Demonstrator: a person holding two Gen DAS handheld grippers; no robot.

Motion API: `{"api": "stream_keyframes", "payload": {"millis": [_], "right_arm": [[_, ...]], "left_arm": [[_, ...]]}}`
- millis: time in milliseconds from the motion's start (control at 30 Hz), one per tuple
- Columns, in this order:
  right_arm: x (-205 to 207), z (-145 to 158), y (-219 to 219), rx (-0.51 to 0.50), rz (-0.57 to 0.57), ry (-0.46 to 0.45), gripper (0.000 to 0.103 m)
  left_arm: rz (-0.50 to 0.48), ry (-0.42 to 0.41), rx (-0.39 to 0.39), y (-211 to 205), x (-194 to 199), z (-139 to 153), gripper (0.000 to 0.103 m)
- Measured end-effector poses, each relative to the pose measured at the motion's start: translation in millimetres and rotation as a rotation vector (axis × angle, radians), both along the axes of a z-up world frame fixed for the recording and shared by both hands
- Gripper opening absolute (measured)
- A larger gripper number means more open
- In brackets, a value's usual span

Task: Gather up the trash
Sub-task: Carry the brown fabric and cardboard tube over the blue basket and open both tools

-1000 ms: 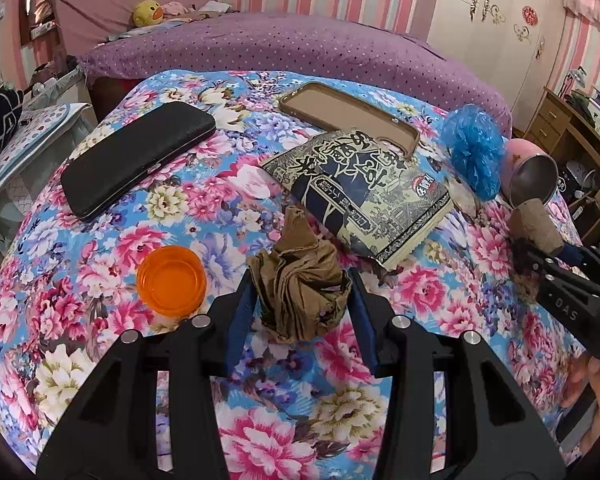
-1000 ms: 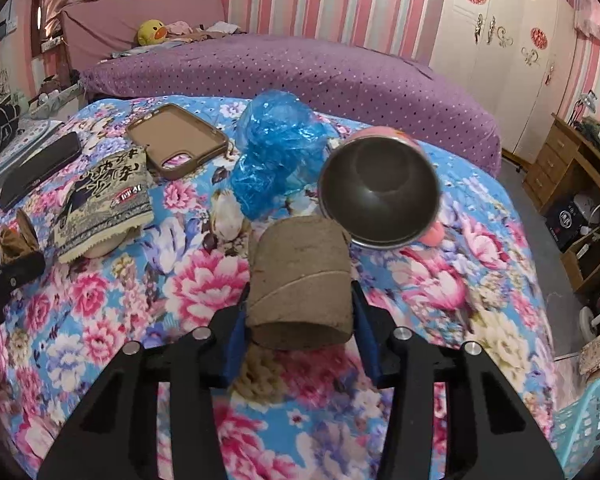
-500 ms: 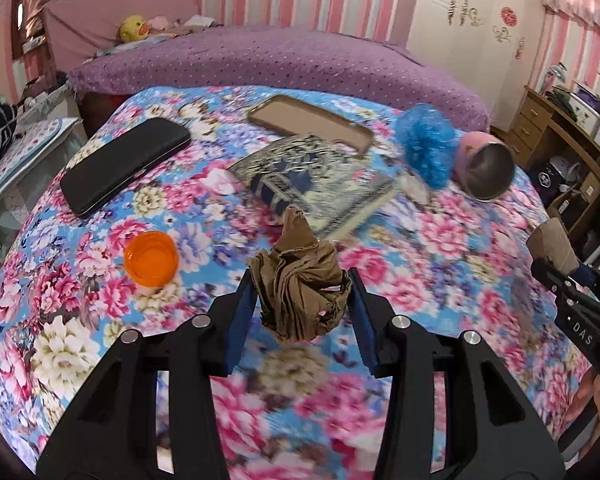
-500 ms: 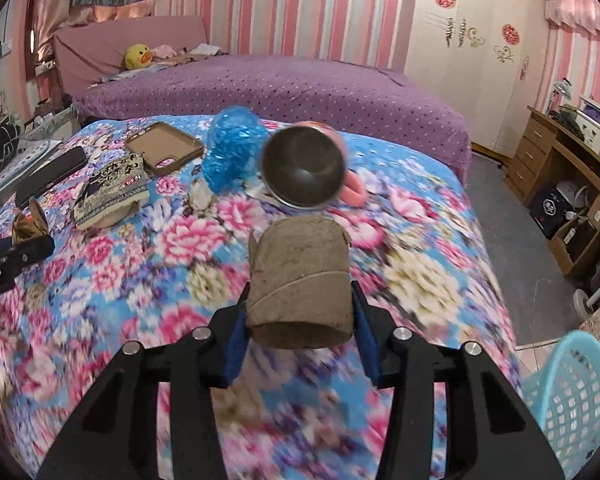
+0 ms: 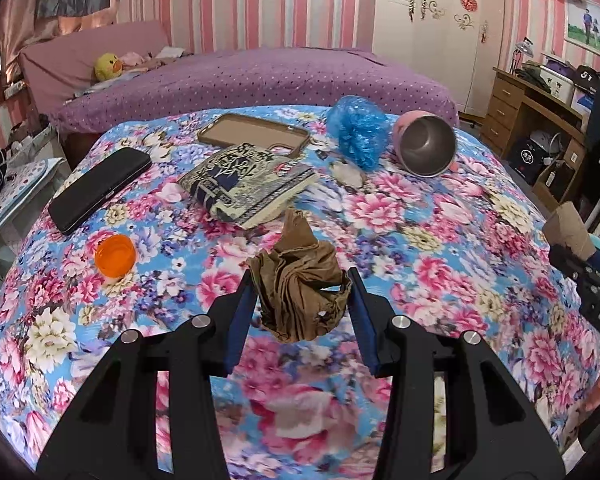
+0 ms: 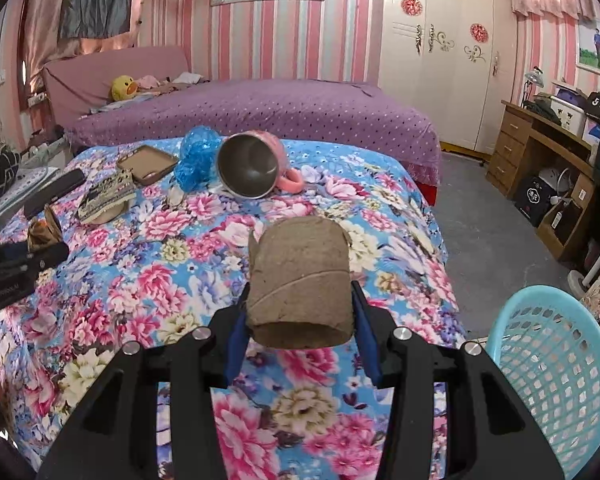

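While both claws hang above the flowered bedspread [image 5: 440,216], each has a piece of trash clamped between its blue pads. Nearest in the left wrist view, the left claw [image 5: 302,300] grips a crumpled brown paper wad [image 5: 298,292], its twisted tip pointing up, clear of the cloth. Nearest in the right wrist view, the right claw [image 6: 300,300] is closed on a cardboard tube [image 6: 300,280], held by its sides with the open end toward the camera. Just right of that claw, low beside the bed, stands a light blue plastic basket [image 6: 556,368] with a lattice wall.

Farther out on the bedspread lies an orange lid [image 5: 115,255], to the left of the paper wad. Beyond it rest a black flat case [image 5: 100,188] and a patterned packet [image 5: 248,182], side by side but apart. Behind the packet sits a brown phone case [image 5: 254,136], open side up. To its right a crumpled blue plastic bag [image 5: 358,132] lies next to a pink mug [image 5: 424,146] tipped on its side, its steel inside facing the camera.

Past the flowered cloth stretches a purple dotted bed cover [image 5: 260,80], with a yellow duck toy [image 5: 108,66] near the headboard. A white wardrobe [image 6: 448,60] stands against the striped wall.
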State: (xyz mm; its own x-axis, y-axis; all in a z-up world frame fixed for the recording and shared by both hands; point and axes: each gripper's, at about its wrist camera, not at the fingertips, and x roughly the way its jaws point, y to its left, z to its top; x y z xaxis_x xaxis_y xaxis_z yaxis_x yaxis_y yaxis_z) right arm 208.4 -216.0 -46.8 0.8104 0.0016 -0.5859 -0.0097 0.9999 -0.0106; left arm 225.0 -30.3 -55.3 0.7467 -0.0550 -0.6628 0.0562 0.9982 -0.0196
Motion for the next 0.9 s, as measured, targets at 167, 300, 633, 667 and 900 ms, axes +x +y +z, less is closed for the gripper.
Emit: {"api": "stream_keyframes", "payload": {"millis": [167,300,633,667,900], "right_arm": [[-5.9,0.7,-11.0,0.006,-0.013,-0.014,0.046],[-12.8,3.4,-25.0,0.002,-0.031,-0.027,0.046],[-33.8,9.6,-84.2,0.007,-0.119,-0.049,0.046],[-36.5,9.7,-91.5,0.011,-0.130,-0.051,0.046],[-49.1,4.9,-131.9,0.021,-0.192,-0.041,0.046]], "left_arm": [[-0.001,-0.018,-0.011,-15.6,-7.3,2.4,0.044],[0.001,-0.027,-0.005,-28.0,-10.6,4.3,0.044],[-0.027,-0.040,0.019,-69.3,-22.6,4.2,0.044],[-0.036,-0.042,0.025,-77.0,-24.5,3.0,0.044],[-0.070,-0.041,0.014,-112.3,-31.7,0.0,0.044]]}}
